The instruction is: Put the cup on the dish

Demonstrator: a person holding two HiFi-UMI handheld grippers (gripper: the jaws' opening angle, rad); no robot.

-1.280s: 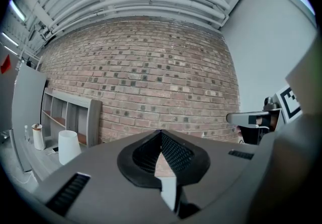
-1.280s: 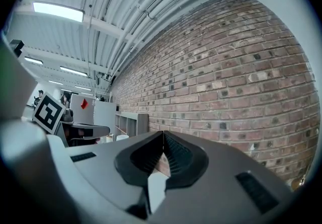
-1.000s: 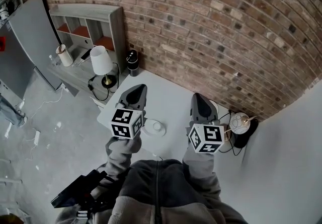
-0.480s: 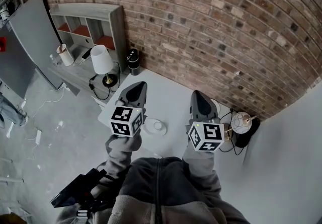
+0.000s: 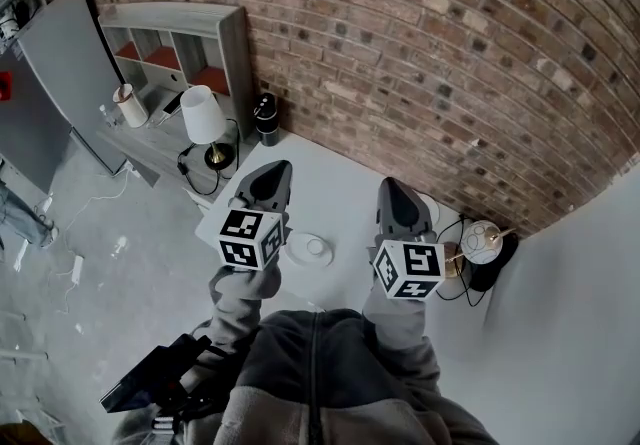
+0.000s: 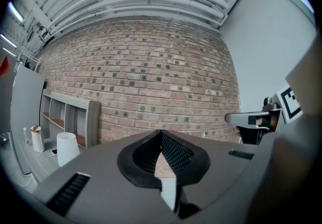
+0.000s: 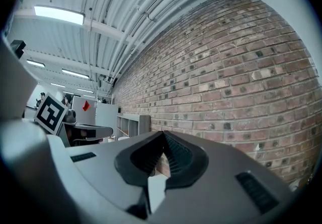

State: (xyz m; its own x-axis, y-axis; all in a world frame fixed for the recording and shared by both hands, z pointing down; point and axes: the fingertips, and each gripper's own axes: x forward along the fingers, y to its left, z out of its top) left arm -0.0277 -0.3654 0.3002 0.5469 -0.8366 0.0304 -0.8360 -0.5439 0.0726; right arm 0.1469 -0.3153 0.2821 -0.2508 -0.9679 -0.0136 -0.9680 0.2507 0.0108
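Brick wall (image 5: 450, 53) behind a white bench (image 5: 330, 188). The dish (image 5: 298, 255) lies on the bench between the two claws. The cup (image 5: 315, 249) appears to sit on it already, though it is small in the head view. Judged: placement done, hands at rest. Any next move would only need to check that the cup sits centred. Left claw (image 5: 268, 178) at 10 o'clock of the dish, right claw (image 5: 397, 201) at 2 o'clock. Both point level toward the wall, jaws pressed together on nothing.

White cup (image 5: 315, 248), white dish (image 5: 296, 256), white table (image 5: 335, 195). Red-brown brick wall (image 5: 450, 53) at twelve o'clock. Grey left gripper (image 5: 272, 169) and right gripper (image 5: 391, 186), with black-and-white patterned marker cubes (image 5: 249, 238).
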